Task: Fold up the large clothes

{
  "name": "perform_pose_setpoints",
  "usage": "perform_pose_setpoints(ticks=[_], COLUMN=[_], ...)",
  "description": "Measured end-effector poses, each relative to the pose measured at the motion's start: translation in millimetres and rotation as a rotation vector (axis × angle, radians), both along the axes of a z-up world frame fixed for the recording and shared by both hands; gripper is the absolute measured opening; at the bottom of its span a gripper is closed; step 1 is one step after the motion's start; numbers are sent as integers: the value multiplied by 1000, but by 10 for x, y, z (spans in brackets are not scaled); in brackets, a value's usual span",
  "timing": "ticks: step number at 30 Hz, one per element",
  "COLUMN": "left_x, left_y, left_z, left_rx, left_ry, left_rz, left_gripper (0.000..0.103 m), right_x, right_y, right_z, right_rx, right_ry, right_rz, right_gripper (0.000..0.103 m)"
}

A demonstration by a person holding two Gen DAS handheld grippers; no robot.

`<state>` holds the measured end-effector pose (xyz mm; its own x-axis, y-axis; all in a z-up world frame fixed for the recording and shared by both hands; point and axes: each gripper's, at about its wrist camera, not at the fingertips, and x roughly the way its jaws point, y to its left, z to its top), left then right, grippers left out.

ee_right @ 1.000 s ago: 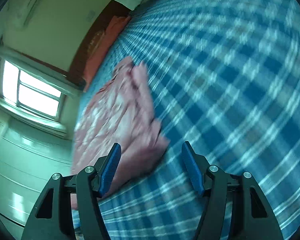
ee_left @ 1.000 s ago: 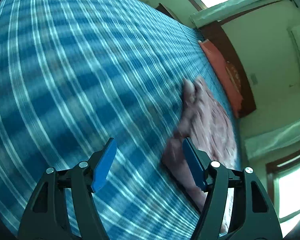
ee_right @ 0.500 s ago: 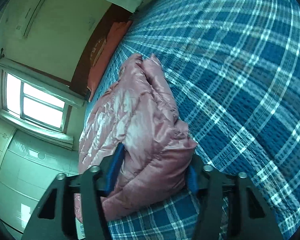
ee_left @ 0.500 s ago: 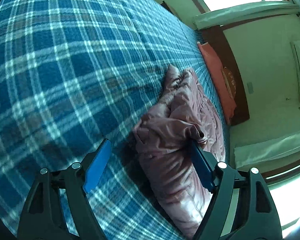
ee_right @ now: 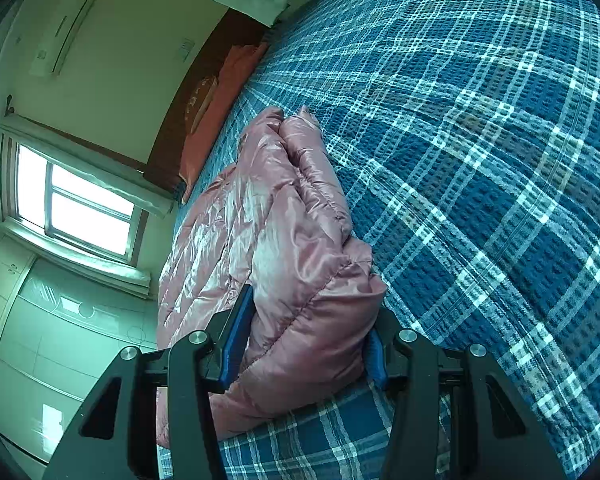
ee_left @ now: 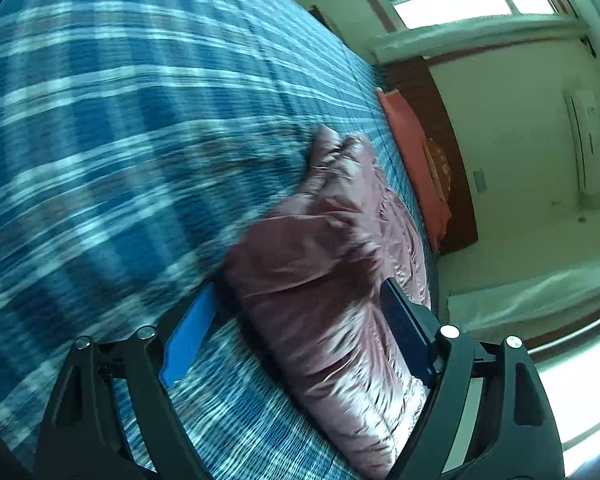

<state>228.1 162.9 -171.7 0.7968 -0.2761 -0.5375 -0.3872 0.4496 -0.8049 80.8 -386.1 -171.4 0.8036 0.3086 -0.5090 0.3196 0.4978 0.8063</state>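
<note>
A pink quilted jacket [ee_left: 332, 216] lies bunched lengthwise on the blue plaid bed cover [ee_left: 100, 120], near the bed's edge. In the blurred left wrist view, my left gripper [ee_left: 298, 288] straddles the jacket's near end. Its jaws are opening, and the left blue pad [ee_left: 188, 340] stands clear of the fabric. In the right wrist view the jacket [ee_right: 268, 208] has a thick folded end. My right gripper [ee_right: 312, 308] is shut on that end, both blue pads pressing into the padding.
The plaid cover [ee_right: 480, 160] stretches wide beside the jacket. An orange pillow [ee_right: 216, 112] leans on a dark wooden headboard [ee_left: 440, 120] at the far end. Beyond the bed's edge are a bright window [ee_right: 80, 200], pale cupboards [ee_right: 40, 340] and a wall air conditioner [ee_left: 588, 140].
My right gripper came down over the jacket's folded end and closed on it. My left gripper slid across to the jacket, which now sits between its widening jaws.
</note>
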Motion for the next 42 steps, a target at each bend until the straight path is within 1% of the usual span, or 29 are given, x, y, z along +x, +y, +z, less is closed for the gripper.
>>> perform_pose_setpoints(ticks=[3,4,5,7,8,9,10,11,13,15,19,23,30,33,35,36,37,38,39,40,41,42], left_x=[110,140,172,262,279,287,292,276,264,230,19,-389,-1111,-1343,-1408,-1437,-1459,-1492,-1523,-1538,-1553,-1570], left_y=[-39,-31,-23,-4,1,7,13,34,42,83,142,186,271,315,359,388,401,443,477,498,506,537], left_z=[-25,-34,-51,-80,-85,-82,-80,-66,-41,10,127,197,144,117,83,62,49,33,25,32,54,69], left_rx=[4,8,24,43,49,50,43,42,51,61,73,96,95,87,87,79,65,48,42,45,60,82], left_ry=[-2,0,23,48,45,38,27,22,16,12,0,-3,26,24,22,29,38,50,53,55,56,52], left_rz=[-9,0,10,14,3,-9,-23,-28,-38,-43,-62,-97,-117,-128,-137,-133,-124,-106,-94,-82,-68,-54], left_gripper=[82,74,67,43,38,27,20,19,14,12,11,11,11,12,17,22,30,33,40,48,50,52], right_x=[3,0,-3,-14,-16,-21,-23,-35,-67,-128,-352,-681,-1350,-1504,-1566,-1589,-1602,-1620,-1632,-1646,-1675,-1701], right_y=[36,57,68,106,120,139,140,153,189,213,217,208,204,219,215,198,184,157,127,100,67,36], right_z=[-10,-2,-1,18,20,24,19,19,48,89,153,156,109,115,114,110,102,103,113,117,119,125], right_rx=[-22,-26,-28,-36,-46,-46,-35,-24,-23,-18,-1,13,51,48,45,49,53,55,57,57,56,54], right_ry=[-2,-2,-4,-3,-2,-7,-17,-31,-52,-66,-78,-65,-36,-28,-27,-27,-28,-26,-29,-31,-34,-39], right_rz=[0,-1,-2,-4,-5,-2,3,6,5,-1,9,29,42,50,64,69,66,56,44,34,18,-1], right_gripper=[49,49,49,46,40,35,26,20,15,14,14,14,14,14,20,20,23,27,30,35,42,45])
